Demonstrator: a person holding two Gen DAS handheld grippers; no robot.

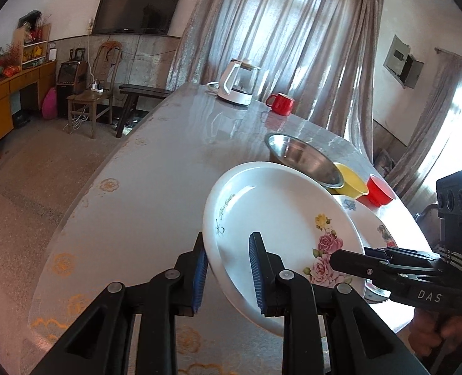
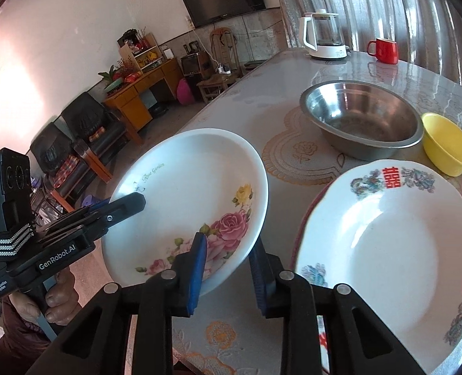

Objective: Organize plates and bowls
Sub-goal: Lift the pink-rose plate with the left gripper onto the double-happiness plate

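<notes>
I hold the rose plate [image 2: 187,200] in the air with both grippers: my left gripper [image 1: 228,268] has its jaws closed on the near-left rim, my right gripper [image 2: 228,268] pinches the rim by the roses. The plate tilts, its high edge to the left. The crested plate [image 2: 396,247] lies flat on the counter [image 2: 293,156] just right of it, nearer my right hand, so I judge the stacking move goes rightward and down
</notes>
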